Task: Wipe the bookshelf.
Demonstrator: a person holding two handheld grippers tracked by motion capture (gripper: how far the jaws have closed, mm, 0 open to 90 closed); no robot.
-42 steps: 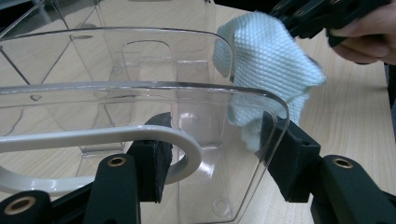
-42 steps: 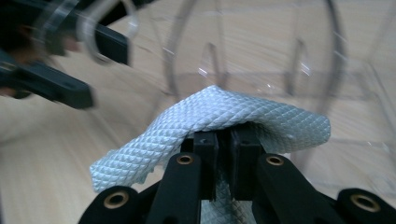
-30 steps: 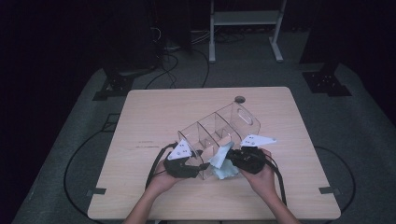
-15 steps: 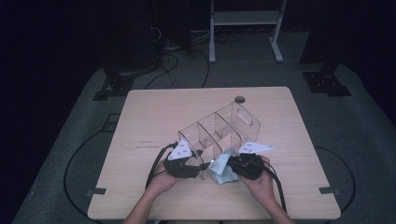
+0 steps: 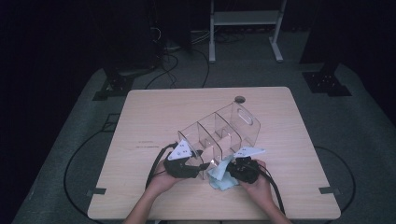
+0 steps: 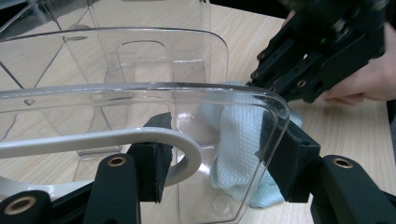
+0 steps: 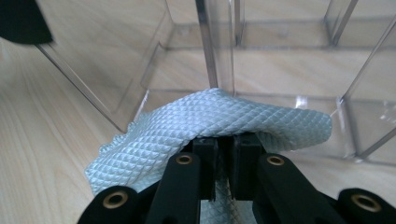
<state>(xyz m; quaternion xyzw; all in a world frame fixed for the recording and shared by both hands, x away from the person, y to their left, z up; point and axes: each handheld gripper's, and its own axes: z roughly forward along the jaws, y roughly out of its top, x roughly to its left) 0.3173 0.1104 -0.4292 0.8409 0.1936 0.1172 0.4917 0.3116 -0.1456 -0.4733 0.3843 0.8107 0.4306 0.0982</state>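
Observation:
A clear plastic organizer (image 5: 219, 133) with several compartments lies slanted across the middle of the wooden table (image 5: 154, 112). My left gripper (image 5: 198, 170) is at its near end. In the left gripper view (image 6: 217, 154) the pads sit either side of the rounded end wall (image 6: 140, 60) and grip it. My right gripper (image 5: 231, 170) is shut on a light blue cloth (image 5: 218, 177), low beside the organizer's near corner. In the right gripper view (image 7: 223, 149) the cloth (image 7: 205, 121) drapes over the closed jaws and rests against a clear divider (image 7: 219, 46). The cloth (image 6: 238, 140) shows through the clear wall.
A small round hole (image 5: 240, 99) sits near the table's far edge. Black cables trail from both grippers toward the person. A white metal frame (image 5: 243, 18) stands on the dark floor beyond the table. Bare tabletop lies to the left and far right.
My right gripper has sunk toward the tabletop with the cloth, bringing it lower beside the organizer's near corner. The left gripper and the organizer have stayed put.

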